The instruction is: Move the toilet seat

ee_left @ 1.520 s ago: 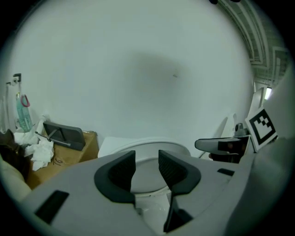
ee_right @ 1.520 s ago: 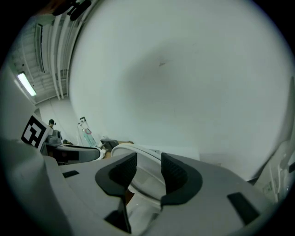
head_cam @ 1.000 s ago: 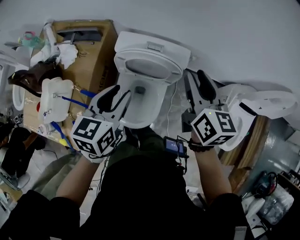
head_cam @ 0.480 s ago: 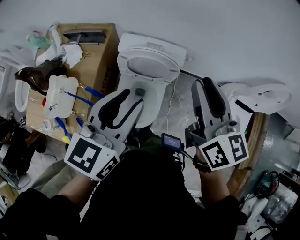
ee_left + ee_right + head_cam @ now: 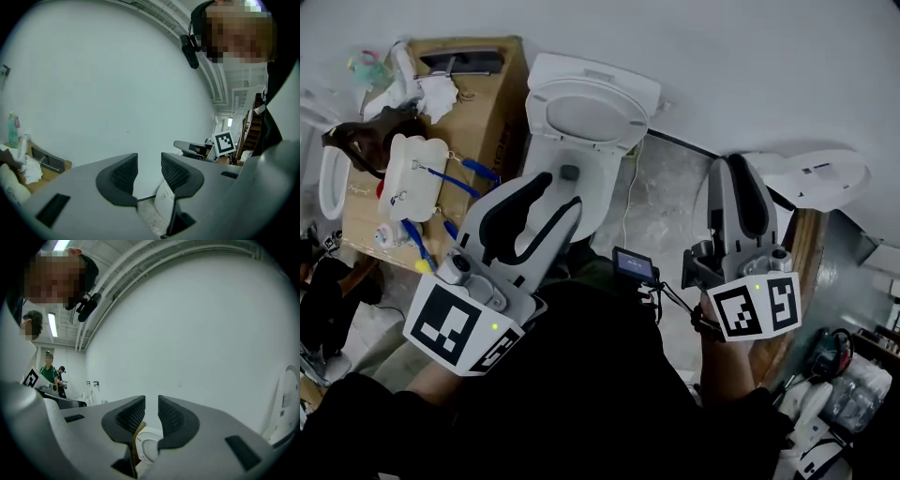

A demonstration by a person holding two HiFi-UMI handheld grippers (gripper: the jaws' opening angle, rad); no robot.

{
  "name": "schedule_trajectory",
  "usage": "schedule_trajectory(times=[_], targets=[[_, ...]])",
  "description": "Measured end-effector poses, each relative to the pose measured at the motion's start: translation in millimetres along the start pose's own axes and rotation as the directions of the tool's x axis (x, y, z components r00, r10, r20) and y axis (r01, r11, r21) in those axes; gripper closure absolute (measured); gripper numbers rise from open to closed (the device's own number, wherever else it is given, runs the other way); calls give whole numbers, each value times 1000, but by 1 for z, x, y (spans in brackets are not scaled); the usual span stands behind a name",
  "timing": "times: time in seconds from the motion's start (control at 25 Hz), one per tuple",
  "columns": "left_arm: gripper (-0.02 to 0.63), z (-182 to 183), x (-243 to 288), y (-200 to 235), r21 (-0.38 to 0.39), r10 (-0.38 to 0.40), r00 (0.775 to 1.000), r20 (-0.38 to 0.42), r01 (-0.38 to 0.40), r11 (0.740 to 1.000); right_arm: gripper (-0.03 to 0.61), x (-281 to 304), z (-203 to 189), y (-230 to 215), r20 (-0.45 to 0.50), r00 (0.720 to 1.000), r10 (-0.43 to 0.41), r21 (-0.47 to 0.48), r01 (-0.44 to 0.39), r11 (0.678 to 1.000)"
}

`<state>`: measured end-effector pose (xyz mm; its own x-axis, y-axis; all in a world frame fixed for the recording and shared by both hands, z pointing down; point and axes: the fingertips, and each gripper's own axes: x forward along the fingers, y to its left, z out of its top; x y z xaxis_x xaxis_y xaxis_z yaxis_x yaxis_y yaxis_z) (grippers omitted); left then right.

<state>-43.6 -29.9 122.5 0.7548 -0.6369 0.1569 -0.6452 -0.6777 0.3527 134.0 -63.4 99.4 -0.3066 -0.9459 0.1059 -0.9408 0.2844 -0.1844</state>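
Note:
The white toilet [image 5: 553, 202] stands against the wall at the top middle of the head view. Its seat [image 5: 586, 117] is tipped up against the tank, leaving the bowl uncovered. My left gripper [image 5: 551, 197] hangs in front of the bowl, clear of it, and is open with nothing between its pads [image 5: 123, 174]. To the right of the toilet, my right gripper [image 5: 736, 173] is over the floor. Its jaws have just been closing and now leave a narrow empty gap. The right gripper view shows the toilet [image 5: 149, 446] small and far beyond the right gripper [image 5: 151, 411].
A cardboard box [image 5: 487, 112] with rags and a white plastic container [image 5: 408, 178] stands left of the toilet. Another white toilet part [image 5: 811, 178] and a wooden board [image 5: 797, 281] lie at the right. A cable [image 5: 628, 202] runs over the floor beside the bowl.
Both grippers have lifted and drawn back from the toilet, now pointing more level. The right jaws have narrowed. The seat has stayed up.

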Motion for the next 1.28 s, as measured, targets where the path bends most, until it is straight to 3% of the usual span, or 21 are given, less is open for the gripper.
schedule_trajectory(times=[0.48,1.28], targets=[[465,17,-19,-6,8,-10,998,62,9,1000,483,-24,18,67,15,995,101,-61,-100,993],[465,11,-16,-5,-16,-21,999,35,21,1000,500,-27,8,76,0,990,141,-31,-141,990]])
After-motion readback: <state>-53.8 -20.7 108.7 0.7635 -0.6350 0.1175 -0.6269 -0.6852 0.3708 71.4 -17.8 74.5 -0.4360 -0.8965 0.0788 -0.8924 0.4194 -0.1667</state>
